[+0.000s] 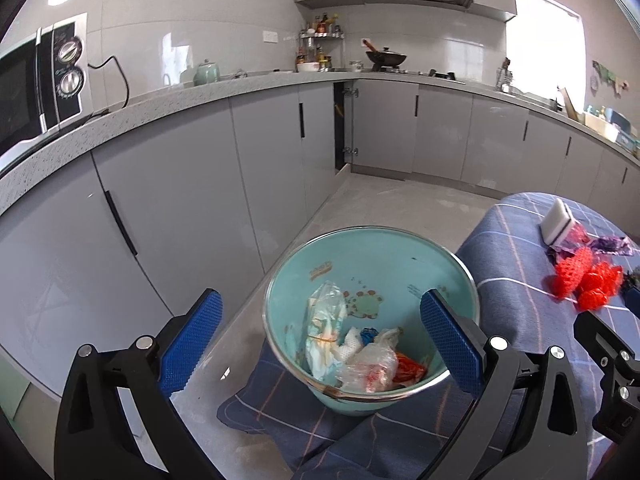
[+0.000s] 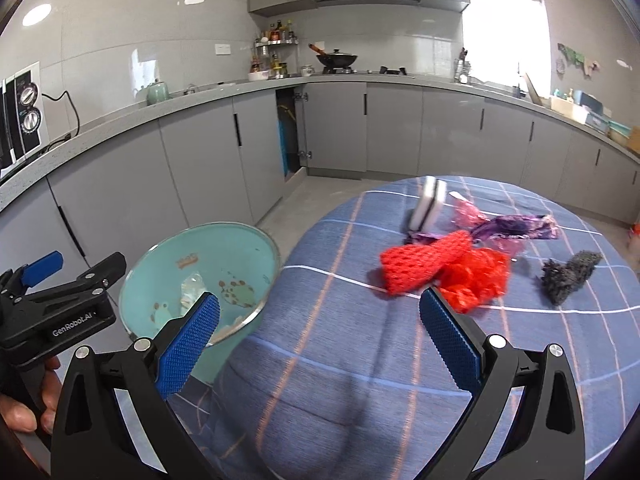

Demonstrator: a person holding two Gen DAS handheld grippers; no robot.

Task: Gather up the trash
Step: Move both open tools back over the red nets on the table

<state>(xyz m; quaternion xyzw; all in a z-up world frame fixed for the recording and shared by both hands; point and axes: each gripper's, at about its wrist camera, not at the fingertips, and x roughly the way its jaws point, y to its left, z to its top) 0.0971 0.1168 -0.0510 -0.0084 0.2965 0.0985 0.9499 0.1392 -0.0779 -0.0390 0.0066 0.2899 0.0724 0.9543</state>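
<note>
A teal bin (image 1: pixel 400 256) stands on the floor beside the table and holds plastic bags and wrappers (image 1: pixel 360 356); it also shows in the right wrist view (image 2: pixel 224 248). My left gripper (image 1: pixel 320 344) is open and empty, hovering over the bin. My right gripper (image 2: pixel 320 336) is open and empty above the blue checked tablecloth (image 2: pixel 360 360). Ahead of it lie a red mesh net (image 2: pixel 444 268), a purple wrapper (image 2: pixel 516 228), a pink wrapper (image 2: pixel 468 212), a dark scouring pad (image 2: pixel 568 276) and a white sponge (image 2: pixel 428 204). The net (image 1: pixel 584 280) and sponge (image 1: pixel 558 220) show in the left view.
Grey kitchen cabinets (image 1: pixel 180 208) and a counter run along the left and back. A microwave (image 1: pixel 40 84) sits on the counter at left. One cabinet door (image 2: pixel 288 136) stands ajar at the corner. The tablecloth hangs down beside the bin (image 1: pixel 304 432).
</note>
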